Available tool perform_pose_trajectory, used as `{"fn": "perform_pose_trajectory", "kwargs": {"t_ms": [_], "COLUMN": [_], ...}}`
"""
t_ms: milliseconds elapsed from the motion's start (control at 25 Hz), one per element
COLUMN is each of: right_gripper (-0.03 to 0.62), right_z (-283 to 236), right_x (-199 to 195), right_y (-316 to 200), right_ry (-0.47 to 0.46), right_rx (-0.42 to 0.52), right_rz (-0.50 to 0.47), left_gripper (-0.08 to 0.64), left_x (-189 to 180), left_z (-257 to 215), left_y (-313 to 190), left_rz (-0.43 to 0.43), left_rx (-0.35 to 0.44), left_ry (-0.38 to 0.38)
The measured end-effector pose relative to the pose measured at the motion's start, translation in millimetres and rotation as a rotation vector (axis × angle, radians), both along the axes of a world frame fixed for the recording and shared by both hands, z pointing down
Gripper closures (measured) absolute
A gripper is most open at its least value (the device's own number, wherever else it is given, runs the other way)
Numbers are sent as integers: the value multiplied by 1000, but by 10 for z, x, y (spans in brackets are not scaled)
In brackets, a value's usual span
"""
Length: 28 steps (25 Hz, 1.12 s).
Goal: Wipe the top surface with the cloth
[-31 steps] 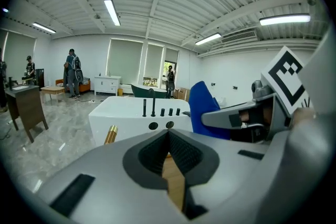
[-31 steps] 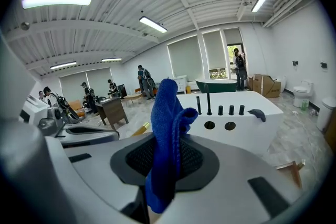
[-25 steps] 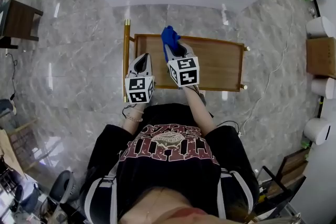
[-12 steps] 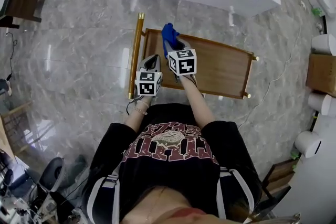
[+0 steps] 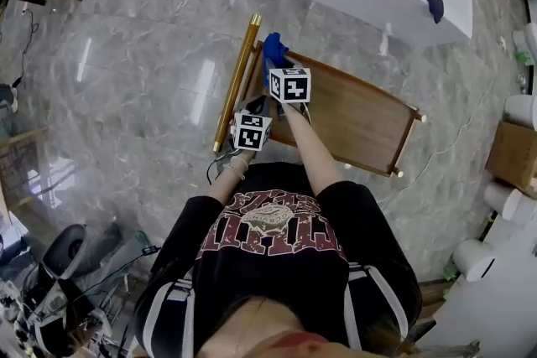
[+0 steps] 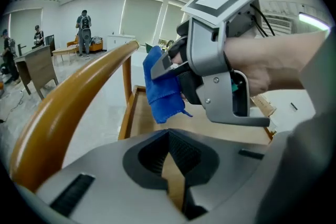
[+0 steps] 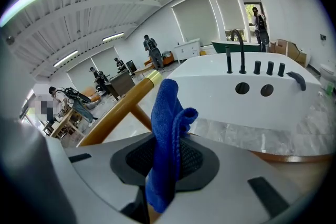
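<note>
Right gripper (image 5: 275, 64) is clamped on the blue cloth (image 7: 167, 139). A fold is pinched between the jaws, and the loose end stands out past the tips. Left gripper (image 6: 173, 165) has its jaws together with nothing in them. In the head view it sits just beside the right one, on the person's side, over the near-left corner. The cloth hangs over the left end of the wooden top (image 5: 357, 120), close to the brass handle rail (image 5: 237, 78). From the left gripper view its lower edge looks just clear of the wood, but the angle is too shallow to be sure. Key relation: the surface lies below the right jaws, and nearly all of it stretches away to the person's right. Its long axis runs from the rail toward the far end posts. Judgement: the right hand is the working one. The next move calls for lowering the cloth onto the wood and stroking rightward along that axis. The left gripper crowds the near corner and could get in the way of a pass there.
</note>
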State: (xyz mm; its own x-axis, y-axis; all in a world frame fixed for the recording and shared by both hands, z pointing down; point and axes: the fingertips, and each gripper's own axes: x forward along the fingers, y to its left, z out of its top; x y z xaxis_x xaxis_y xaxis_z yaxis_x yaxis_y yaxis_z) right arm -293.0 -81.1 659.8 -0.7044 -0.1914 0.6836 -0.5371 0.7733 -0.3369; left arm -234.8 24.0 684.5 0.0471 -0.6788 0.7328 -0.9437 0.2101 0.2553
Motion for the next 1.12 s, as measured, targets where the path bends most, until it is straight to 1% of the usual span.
{"fn": "perform_pose_trajectory", "kwargs": {"t_ms": [80, 200, 320, 480, 640, 800, 920, 1040, 1120], "right_gripper": [503, 503, 503, 503, 503, 503, 503, 503, 503], "right_z": [102, 225, 314, 441, 578, 580, 590, 603, 607], "right_x": [-65, -133, -181, -229, -213, -211, -206, -200, -196], "right_y": [11, 42, 51, 36, 31, 25, 24, 18, 13], "right_ry": [20, 46, 79, 124, 175, 201, 212, 210, 202], "right_rx": [-17, -34, -21, -6, 17, 68, 71, 49, 51], "right_rz": [-7, -23, -36, -29, -34, -65, -76, -70, -70], "left_gripper": [512, 512, 512, 512, 512, 512, 512, 512, 512], "left_x": [-5, 16, 68, 140, 231, 279, 311, 327, 328], "left_z": [61, 103, 170, 286, 386, 436, 530, 558, 554], "left_y": [-7, -36, -29, 10, 62, 40, 39, 70, 72], "left_rz": [-13, -10, 4, 26, 69, 95, 119, 156, 163], "left_rx": [-7, -11, -25, -37, -85, -102, -129, -114, -99], "left_ry": [12, 21, 31, 35, 22, 19, 1, -37, -45]}}
